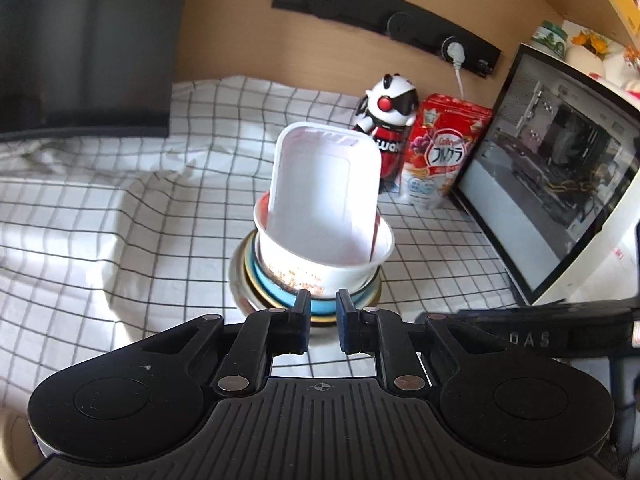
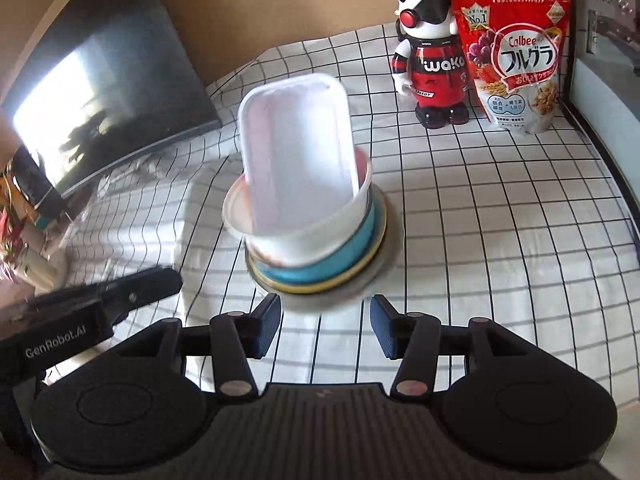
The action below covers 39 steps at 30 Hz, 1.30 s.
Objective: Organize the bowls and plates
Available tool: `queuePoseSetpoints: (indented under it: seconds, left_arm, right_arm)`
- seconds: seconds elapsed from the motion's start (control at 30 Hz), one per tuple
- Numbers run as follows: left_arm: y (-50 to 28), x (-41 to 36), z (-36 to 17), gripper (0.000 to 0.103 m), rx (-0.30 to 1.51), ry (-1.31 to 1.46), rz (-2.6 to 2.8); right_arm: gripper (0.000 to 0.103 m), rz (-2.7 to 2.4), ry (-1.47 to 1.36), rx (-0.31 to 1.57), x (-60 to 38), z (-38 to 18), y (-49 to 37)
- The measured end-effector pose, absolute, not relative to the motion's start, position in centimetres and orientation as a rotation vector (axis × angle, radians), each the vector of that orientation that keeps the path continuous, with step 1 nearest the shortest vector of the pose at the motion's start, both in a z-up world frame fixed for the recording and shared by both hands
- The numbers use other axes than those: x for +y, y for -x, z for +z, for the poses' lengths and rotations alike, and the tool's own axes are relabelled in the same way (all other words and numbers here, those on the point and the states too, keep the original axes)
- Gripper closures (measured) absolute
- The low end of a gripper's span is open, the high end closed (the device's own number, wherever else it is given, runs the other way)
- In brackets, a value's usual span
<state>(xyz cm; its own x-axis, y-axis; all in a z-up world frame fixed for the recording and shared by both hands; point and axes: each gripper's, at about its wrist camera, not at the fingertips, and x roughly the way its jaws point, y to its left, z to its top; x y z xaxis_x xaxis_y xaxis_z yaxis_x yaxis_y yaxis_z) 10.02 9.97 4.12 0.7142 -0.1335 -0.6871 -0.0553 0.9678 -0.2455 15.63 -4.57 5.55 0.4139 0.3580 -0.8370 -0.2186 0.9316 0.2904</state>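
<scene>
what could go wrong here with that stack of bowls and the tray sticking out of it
1. The white rectangular tray stands on end, leaning inside the white bowl; a bump could tip it out.
2. The stack, white bowl on blue bowl on plates, looks uneven and sits on a wrinkled checked cloth, so it may slide or lean.
3. The left hand-held gripper is right at the stack's edge, nearly closed; pushing forward might shove it toward the panda figure.
</scene>
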Motion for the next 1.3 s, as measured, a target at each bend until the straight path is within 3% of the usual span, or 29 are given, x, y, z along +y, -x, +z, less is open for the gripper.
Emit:
queuePoseSetpoints:
  seconds: [0.27,1.3]
  left_arm:
    - [-8.3,7.6,4.3,0.088,0.842,0.217,-0.006]
    - [-7.3,7.1,4.0,0.088,0.911,0.196,0.006]
  right_arm:
    - [0.046,0.349,-0.023,1.009,-3.4,7.7,-12.5]
    - [0.044,0.353,-0.029,1.069,-3.4,7.0,-12.0]
